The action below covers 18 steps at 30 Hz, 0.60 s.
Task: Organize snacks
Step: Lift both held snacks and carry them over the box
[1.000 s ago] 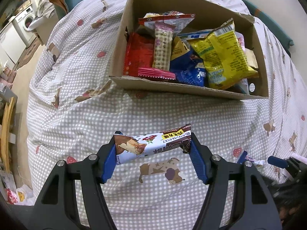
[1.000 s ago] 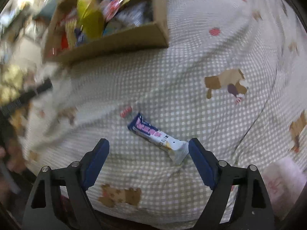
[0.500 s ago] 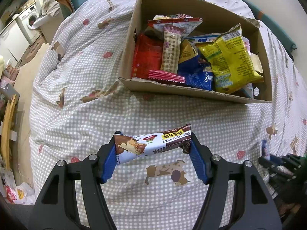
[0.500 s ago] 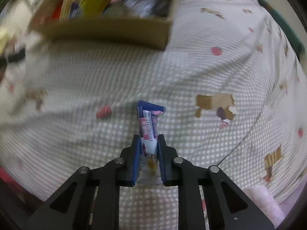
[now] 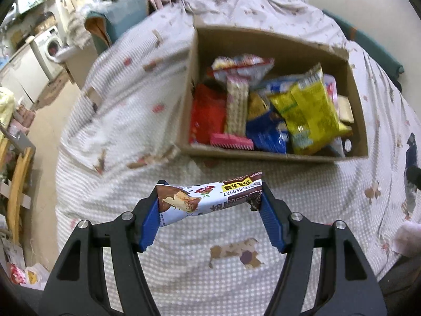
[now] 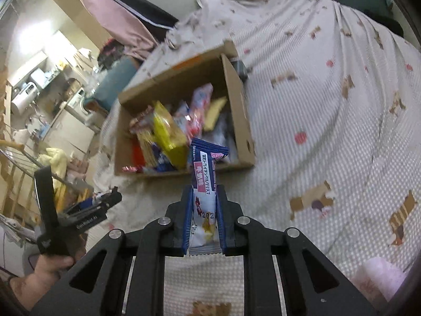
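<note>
While your left gripper (image 5: 210,208) clamps one brown-and-white snack bar (image 5: 208,200) crosswise between its jaws, your right gripper (image 6: 203,216) pinches one blue-and-white bar (image 6: 205,184) lengthwise, jaws narrow. Beyond both sits one cardboard box (image 5: 276,155), holding perhaps eight blurred packets, one of them yellow (image 5: 307,113).

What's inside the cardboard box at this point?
The cardboard box holds piled snack packets: a yellow bag on top, a red pack, a blue pack, a beige wafer pack. Whatever lies beneath them is covered.
</note>
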Tool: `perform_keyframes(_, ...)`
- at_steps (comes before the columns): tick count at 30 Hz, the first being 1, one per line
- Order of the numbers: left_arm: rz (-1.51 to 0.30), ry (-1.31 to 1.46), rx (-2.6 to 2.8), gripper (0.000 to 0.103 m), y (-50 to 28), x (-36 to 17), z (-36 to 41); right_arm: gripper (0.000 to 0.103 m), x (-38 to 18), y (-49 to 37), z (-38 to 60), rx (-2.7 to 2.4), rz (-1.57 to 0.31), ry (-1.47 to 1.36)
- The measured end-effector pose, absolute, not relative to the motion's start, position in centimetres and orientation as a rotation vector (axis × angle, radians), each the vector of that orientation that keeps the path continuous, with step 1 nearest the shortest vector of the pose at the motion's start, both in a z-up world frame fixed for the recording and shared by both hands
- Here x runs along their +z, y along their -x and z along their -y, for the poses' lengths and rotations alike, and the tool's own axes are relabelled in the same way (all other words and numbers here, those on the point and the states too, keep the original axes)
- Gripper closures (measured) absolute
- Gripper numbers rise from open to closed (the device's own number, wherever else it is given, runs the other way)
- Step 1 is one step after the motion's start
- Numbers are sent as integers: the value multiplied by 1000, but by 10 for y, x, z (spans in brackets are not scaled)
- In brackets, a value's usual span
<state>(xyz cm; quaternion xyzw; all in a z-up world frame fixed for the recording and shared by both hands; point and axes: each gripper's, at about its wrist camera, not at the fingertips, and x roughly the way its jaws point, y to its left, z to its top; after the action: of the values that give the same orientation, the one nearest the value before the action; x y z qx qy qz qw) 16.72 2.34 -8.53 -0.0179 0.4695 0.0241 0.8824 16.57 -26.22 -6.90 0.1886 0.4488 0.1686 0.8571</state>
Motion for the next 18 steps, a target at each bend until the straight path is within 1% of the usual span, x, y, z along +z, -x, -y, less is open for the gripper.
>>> perform_keyframes(9, -911, 18, 43, 39, -190, -52, -33, 85, -55, -198, 249, 391, -885, -387)
perform_keyframes(18, -890, 10, 23, 39, -226, -37, -32, 85, -48, -231, 239, 391, -846, -339)
